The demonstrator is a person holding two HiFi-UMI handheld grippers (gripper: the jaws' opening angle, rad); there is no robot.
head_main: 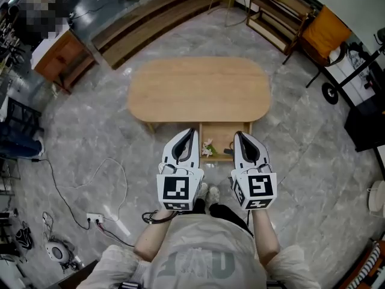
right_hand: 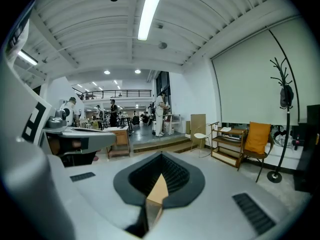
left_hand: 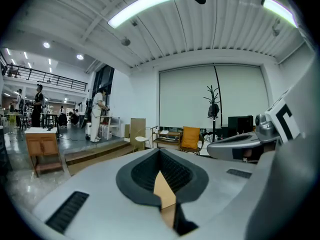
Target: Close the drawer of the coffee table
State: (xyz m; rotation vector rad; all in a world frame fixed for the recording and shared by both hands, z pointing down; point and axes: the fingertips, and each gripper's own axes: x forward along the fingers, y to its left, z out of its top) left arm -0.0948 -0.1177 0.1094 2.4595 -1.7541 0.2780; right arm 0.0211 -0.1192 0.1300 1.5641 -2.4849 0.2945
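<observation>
The oval wooden coffee table [head_main: 198, 89] stands on the marble floor in the head view. Its drawer [head_main: 220, 131] is pulled out from the near side, toward me. A small pale item [head_main: 207, 148] and a dark item [head_main: 228, 151] lie inside. My left gripper [head_main: 191, 131] hovers over the drawer's left edge, and my right gripper [head_main: 239, 135] over its right part. Both point at the table. In the left gripper view the left gripper [left_hand: 161, 156] has its jaws together with nothing held. The right gripper [right_hand: 161, 156] looks the same in the right gripper view. A sliver of table wood [left_hand: 164, 190] shows between the pads.
A chair with an orange cushion [head_main: 322, 32] and a low shelf [head_main: 274, 11] stand at the far right. A wooden cabinet [head_main: 57, 56] is at the far left, with a long step [head_main: 150, 17] behind the table. A power strip [head_main: 95, 218] with cables lies on the floor at my left.
</observation>
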